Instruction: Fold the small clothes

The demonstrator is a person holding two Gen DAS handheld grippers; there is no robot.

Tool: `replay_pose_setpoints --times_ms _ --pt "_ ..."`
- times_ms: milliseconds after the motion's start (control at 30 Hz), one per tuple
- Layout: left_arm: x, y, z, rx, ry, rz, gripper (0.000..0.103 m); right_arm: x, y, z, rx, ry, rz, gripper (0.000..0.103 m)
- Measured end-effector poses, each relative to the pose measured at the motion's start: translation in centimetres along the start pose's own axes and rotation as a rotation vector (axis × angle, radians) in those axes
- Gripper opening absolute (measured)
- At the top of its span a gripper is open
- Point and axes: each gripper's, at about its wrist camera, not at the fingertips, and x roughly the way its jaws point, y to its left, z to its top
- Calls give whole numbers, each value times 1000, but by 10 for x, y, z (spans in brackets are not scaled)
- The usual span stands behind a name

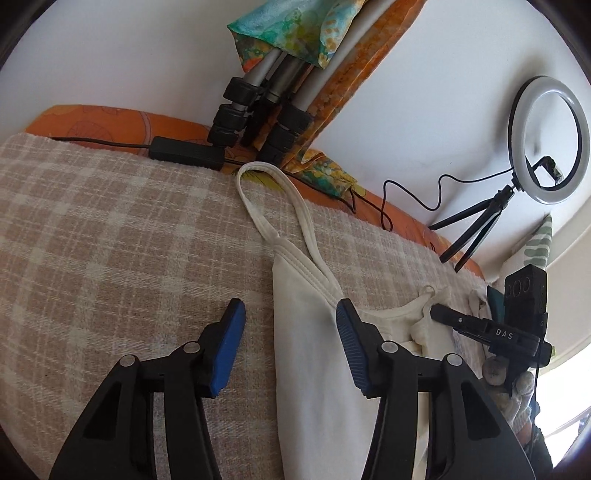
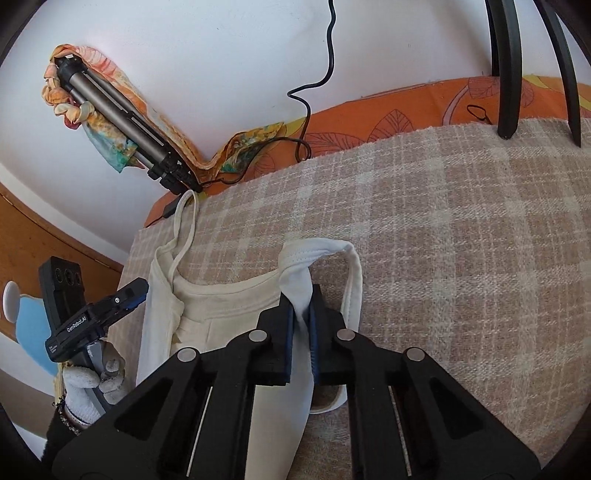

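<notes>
We see the right gripper (image 2: 301, 314) closest, jaws clamped on a pinch of the cream top (image 2: 221, 306) near its shoulder strap (image 2: 352, 273). The left gripper (image 1: 290, 343) has its jaws spread wide, empty, its right pad at the top's left edge. The top lies flat on the checked blanket (image 1: 110, 229), other strap (image 1: 266, 195) stretching toward the far edge. Beyond: folded tripod (image 1: 258, 107) wrapped in a patterned scarf (image 1: 291, 29), ring light (image 1: 546, 140) against the wall

Garment spread on the blanket between both claws

The top (image 1: 314, 350) is lying on the blanket (image 1: 110, 240), just beside the left gripper (image 1: 290, 347); its shoulder is being pinched in the right gripper (image 2: 301, 332), with the tripod (image 2: 122, 122) being propped far ahead-left.
</notes>
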Motion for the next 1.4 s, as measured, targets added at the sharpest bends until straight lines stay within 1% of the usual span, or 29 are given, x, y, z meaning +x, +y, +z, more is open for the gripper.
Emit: replay_pose_setpoints --times_ms 33,67,167,300,467,567,667,733,767,800,867,900,967,1000,1033,1067,1100,1167,1200,1300,1333,1367,1400 --pt "4 0 0 6 13 0 23 1 2 0 -10 0 -7 8" --pt "7 0 0 4 27 -6 13 1 3 0 -18 1 -9 8" --pt "9 -1 1 4 21 -8 3 3 3 2 -14 1 -4 8" --pt "-1 0 3 -18 -8 -42 2 -7 9 1 -27 -22 -1 7" --pt "-18 -7 4 -6 -36 -58 1 -26 22 2 -49 -58 13 6" --pt "-30 -13 4 9 -67 -73 1 -39 32 2 -72 -76 22 6" --pt "-37 -16 4 19 -70 -65 1 -48 42 1 -94 -85 13 6" --pt "-40 -15 4 4 -88 -33 1 -48 46 2 -98 -73 -14 6" --pt "-41 -10 5 -25 -95 -48 2 -47 47 2 -99 -65 -6 6" --pt "-39 -5 7 -55 -85 -73 4 -45 47 2 -101 -60 -1 6" --pt "-31 3 10 -109 -58 -72 21 -42 47 2 -108 -60 -4 6" --pt "-28 6 10 -128 -51 -79 26 -39 46 2 -105 -55 -3 6" --pt "-18 8 11 -153 -23 -114 42 -32 42 3 -92 -46 -2 6" --pt "-13 7 13 -156 -8 -124 45 -28 40 3 -87 -41 -4 6" --pt "-8 5 14 -154 5 -115 48 -25 37 4 -81 -31 0 6" --pt "-3 4 15 -153 16 -96 48 -23 33 5 -73 -25 4 10" --pt "2 3 16 -155 24 -96 48 -20 30 6 -65 -21 4 14" --pt "12 3 18 -174 47 -118 47 -16 23 8 -48 -19 -8 43" --pt "13 2 18 -167 34 -124 48 -13 20 9 -42 -22 -10 47" --pt "18 -5 20 -129 32 -117 41 -5 14 10 -32 -18 -8 47" --pt "21 -5 20 -127 44 -116 22 -3 13 10 -26 -16 -7 45" --pt "24 -2 20 -140 61 -127 3 0 12 10 -21 -14 2 34" --pt "26 0 19 -158 63 -139 2 2 12 10 -19 -7 12 24"
